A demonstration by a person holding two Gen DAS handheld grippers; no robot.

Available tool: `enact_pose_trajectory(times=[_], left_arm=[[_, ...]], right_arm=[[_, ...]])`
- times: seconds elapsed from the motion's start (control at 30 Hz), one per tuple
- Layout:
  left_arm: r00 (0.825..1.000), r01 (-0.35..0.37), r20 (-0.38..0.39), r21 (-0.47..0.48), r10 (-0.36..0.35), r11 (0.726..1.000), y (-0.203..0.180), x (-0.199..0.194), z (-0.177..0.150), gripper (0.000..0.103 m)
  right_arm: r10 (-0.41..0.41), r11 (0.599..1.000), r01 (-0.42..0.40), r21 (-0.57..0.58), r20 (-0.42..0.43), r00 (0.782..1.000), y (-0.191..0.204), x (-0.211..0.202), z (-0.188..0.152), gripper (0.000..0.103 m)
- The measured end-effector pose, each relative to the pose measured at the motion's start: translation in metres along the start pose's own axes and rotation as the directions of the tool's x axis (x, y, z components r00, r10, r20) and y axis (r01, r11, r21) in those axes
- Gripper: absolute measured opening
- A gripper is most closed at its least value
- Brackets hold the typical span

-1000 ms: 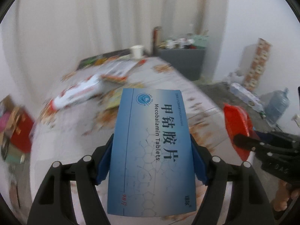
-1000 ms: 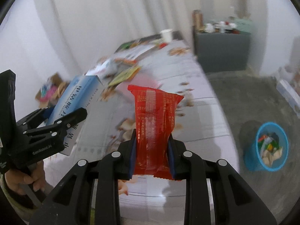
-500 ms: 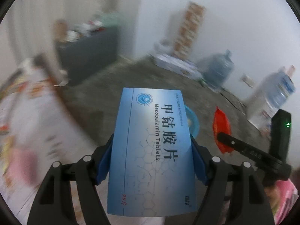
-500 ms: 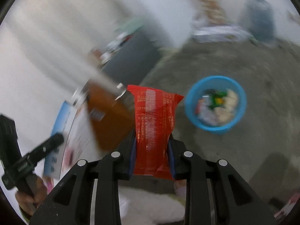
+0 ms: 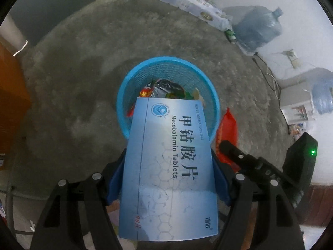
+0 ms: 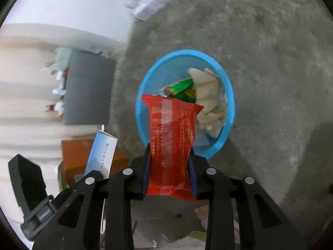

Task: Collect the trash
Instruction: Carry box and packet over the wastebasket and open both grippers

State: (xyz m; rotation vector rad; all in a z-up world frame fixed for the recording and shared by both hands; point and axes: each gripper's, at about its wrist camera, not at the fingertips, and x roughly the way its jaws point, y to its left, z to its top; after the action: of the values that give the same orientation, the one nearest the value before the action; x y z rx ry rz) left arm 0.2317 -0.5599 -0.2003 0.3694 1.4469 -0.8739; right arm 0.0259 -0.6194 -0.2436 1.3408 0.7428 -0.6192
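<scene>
Grey floor, blue bin below; my left tool grips the tablet box, right tool loosening around the red wrapper.

Your left wrist camera looks steeply down along its tongs at the grey floor, with the blue basket just past 12 o'clock of the fingers and fairly near. Your right wrist camera tilts down less, rolled sideways, the same basket at 1 o'clock. Both views share the basket and floor; each catches the other's tongs, at 4 o'clock on the left view, 8 o'clock on the right.
</scene>
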Motion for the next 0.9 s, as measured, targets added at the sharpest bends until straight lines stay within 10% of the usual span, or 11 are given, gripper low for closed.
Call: enact_pose_trajectory(times=[0.23, 0.43, 0.9], left_arm=[[0.996, 0.061, 0.064, -0.051, -0.058, 0.997, -0.001, 0.033, 0.032, 0.086], [0.993, 0.114, 0.048, -0.054, -0.112, 0.992, 0.0, 0.024, 0.029, 0.088], [0.972, 0.114, 0.203, 0.017, -0.115, 0.993, 0.02, -0.123, -0.022, 0.088]], right_arm=[[-0.035, 0.998, 0.035, 0.056, -0.004, 0.999, -0.013, 0.057, 0.04, 0.062], [-0.04, 0.995, 0.039, 0.087, 0.016, 0.999, -0.028, 0.051, 0.037, 0.069], [0.038, 0.999, -0.041, 0.012, 0.151, 0.988, -0.009, -0.039, 0.005, 0.072]])
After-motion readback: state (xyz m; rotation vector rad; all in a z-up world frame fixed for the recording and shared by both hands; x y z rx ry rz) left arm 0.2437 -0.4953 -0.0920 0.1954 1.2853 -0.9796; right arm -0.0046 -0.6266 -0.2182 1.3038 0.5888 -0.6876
